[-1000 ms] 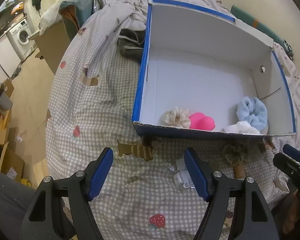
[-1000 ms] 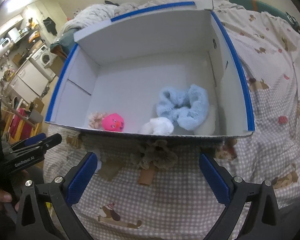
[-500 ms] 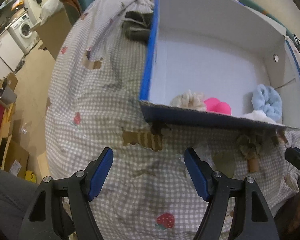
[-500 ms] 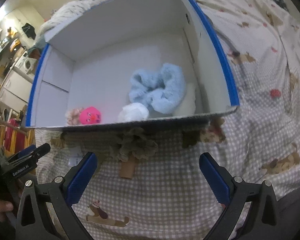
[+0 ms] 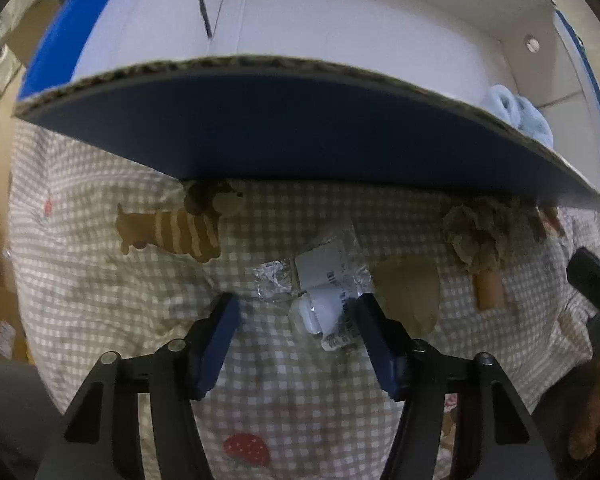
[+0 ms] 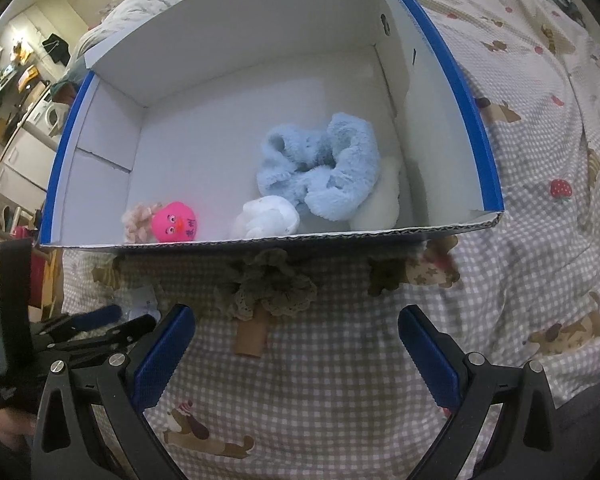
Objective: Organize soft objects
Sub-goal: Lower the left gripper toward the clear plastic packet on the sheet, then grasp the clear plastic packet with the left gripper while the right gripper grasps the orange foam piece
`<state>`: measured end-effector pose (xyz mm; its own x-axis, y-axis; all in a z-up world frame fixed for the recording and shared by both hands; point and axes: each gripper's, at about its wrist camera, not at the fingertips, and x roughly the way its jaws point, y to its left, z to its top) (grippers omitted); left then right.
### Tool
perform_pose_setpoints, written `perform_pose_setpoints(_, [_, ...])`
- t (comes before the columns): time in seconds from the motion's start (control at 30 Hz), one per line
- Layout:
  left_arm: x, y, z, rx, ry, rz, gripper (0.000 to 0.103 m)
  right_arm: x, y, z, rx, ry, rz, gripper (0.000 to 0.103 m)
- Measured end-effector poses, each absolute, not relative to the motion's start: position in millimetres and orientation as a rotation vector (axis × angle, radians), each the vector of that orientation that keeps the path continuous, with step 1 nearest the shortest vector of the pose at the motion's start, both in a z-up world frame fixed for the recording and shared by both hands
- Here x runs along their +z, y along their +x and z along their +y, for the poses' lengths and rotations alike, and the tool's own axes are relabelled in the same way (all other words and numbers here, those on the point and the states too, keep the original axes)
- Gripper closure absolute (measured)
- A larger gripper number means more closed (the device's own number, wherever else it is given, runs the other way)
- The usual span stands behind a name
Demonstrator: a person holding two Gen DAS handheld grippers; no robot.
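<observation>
- Grey-checked bedsheet with dog and strawberry prints [image 6: 340,380] covers the bed; a washing machine [image 6: 54,114] stands far left.
- Blue-edged white cardboard box [image 6: 476,132] holds a fluffy light-blue scrunchie [image 6: 320,168], white scrunchie [image 6: 266,218], pink round toy [image 6: 175,223] and beige scrunchie [image 6: 138,222].
- Left view alone shows a clear plastic-wrapped white packet [image 5: 324,300] between the spread fingers of the left gripper [image 5: 296,338].
- Right gripper [image 6: 296,346] gapes, empty, near a brown lace scrunchie [image 6: 270,286].

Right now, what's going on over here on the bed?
Someone is sorting soft things into a white cardboard box with blue edges. A fluffy light-blue scrunchie, a pink round toy and a white fabric bundle already lie inside. The left tool is open, low around a clear plastic-wrapped white item on the checked bedspread. The right tool is open and empty.
</observation>
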<state>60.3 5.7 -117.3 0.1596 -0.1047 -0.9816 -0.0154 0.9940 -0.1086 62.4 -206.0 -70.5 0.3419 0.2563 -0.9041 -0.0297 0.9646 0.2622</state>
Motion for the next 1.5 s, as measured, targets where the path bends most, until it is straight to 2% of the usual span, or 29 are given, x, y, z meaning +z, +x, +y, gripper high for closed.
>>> perform_pose_setpoints(0.1, [-118.5, 64.5, 7.9, -0.064, -0.116, 1.41, 0.049, -71.5, 64.6, -211.4, 0.194, 0.243, 1.22, 0.0])
perform_pose_setpoints(0.17, [-118.9, 67.9, 10.5, -0.065, -0.131, 1.405, 0.062, -72.1, 65.6, -215.4, 0.192, 0.265, 1.224, 0.0])
perform_pose_setpoints(0.23, [-117.2, 72.7, 10.2, -0.072, -0.136, 1.401, 0.084, -72.0, 65.0, -219.4, 0.195, 0.282, 1.222, 0.0])
perform_pose_setpoints(0.3, [-113.5, 73.6, 9.8, -0.086, -0.141, 1.397, 0.086, -71.7, 63.3, -219.6, 0.2, 0.281, 1.22, 0.0])
perform_pose_setpoints(0.37, [-106.9, 76.7, 10.5, -0.087, -0.124, 1.378, 0.095, -72.5, 62.3, -216.5, 0.203, 0.257, 1.222, 0.0])
perform_pose_setpoints(0.43, [-99.2, 73.9, 12.8, -0.082, -0.118, 1.357, 0.099, -73.9, 61.0, -211.1, 0.211, 0.223, 1.231, 0.0])
perform_pose_setpoints(0.53, [-88.5, 69.2, 19.2, -0.068, -0.122, 1.336, 0.1, -78.4, 59.2, -199.7, 0.229, 0.177, 1.25, 0.0])
perform_pose_setpoints(0.6, [-79.4, 63.9, 24.9, -0.059, -0.122, 1.314, 0.1, -82.0, 58.2, -192.5, 0.253, 0.153, 1.269, 0.008])
perform_pose_setpoints(0.63, [-73.9, 61.1, 26.0, -0.056, -0.122, 1.3, 0.1, -84.1, 57.4, -189.2, 0.268, 0.146, 1.281, 0.021])
perform_pose_setpoints(0.67, [-68.6, 57.9, 25.7, -0.055, -0.119, 1.288, 0.1, -86.6, 56.8, -185.3, 0.289, 0.138, 1.297, 0.031])
perform_pose_setpoints(0.7, [-64.3, 56.0, 27.1, -0.053, -0.114, 1.275, 0.1, -89.4, 56.4, -181.3, 0.309, 0.133, 1.313, 0.036])
perform_pose_setpoints(0.77, [-55.8, 51.2, 29.5, -0.046, -0.098, 1.241, 0.1, -94.8, 56.5, -173.9, 0.339, 0.121, 1.34, 0.059])
perform_pose_setpoints(1.1, [-62.0, 43.5, 18.4, -0.016, -0.084, 1.247, 0.1, -122.0, 65.9, -150.4, 0.326, 0.078, 1.394, 0.064])
perform_pose_setpoints(1.2, [-66.4, 45.3, 24.9, -0.011, -0.13, 1.265, 0.1, -121.0, 65.5, -144.8, 0.329, 0.067, 1.381, 0.076])
perform_pose_setpoints(1.23, [-69.0, 46.3, 31.5, -0.003, -0.173, 1.277, 0.1, -119.2, 65.0, -144.0, 0.338, 0.072, 1.377, 0.087])
perform_pose_setpoints(1.27, [-72.0, 47.1, 36.1, 0.007, -0.206, 1.286, 0.1, -117.4, 64.9, -142.3, 0.343, 0.071, 1.367, 0.091])
perform_pose_setpoints(1.37, [-78.9, 50.9, 55.2, 0.039, -0.313, 1.313, 0.099, -108.2, 59.1, -138.5, 0.383, 0.082, 1.351, 0.096])
perform_pose_setpoints(1.4, [-79.9, 51.7, 60.8, 0.045, -0.346, 1.317, 0.097, -104.0, 55.8, -138.7, 0.398, 0.094, 1.351, 0.096])
perform_pose_setpoints(1.47, [-81.2, 52.7, 66.3, 0.052, -0.382, 1.32, 0.083, -96.1, 49.8, -139.6, 0.43, 0.134, 1.35, 0.096])
perform_pose_setpoints(1.5, [-82.0, 52.9, 68.0, 0.057, -0.391, 1.321, 0.064, -91.8, 46.6, -140.6, 0.451, 0.161, 1.352, 0.096])
